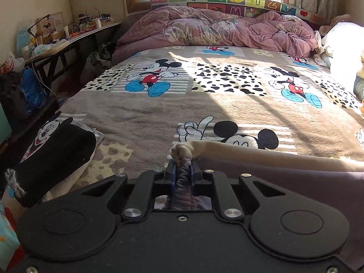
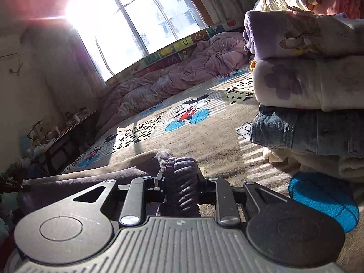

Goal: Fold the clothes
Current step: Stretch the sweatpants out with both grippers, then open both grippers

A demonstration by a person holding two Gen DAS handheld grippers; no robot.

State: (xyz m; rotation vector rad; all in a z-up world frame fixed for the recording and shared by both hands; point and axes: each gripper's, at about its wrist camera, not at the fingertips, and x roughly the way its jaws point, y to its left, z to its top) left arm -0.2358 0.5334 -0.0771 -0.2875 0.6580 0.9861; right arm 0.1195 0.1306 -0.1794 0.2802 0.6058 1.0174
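Left tongs (image 1: pixel 182 170) are clamped on a bunched corner of the purple garment (image 1: pixel 284 177). Right tongs (image 2: pixel 179 175) are clamped on another bunched corner of it. The garment stretches between them at the near edge of the bed (image 1: pixel 159 109). A stack of folded clothes (image 2: pixel 307 79) stands on the bed to the right.
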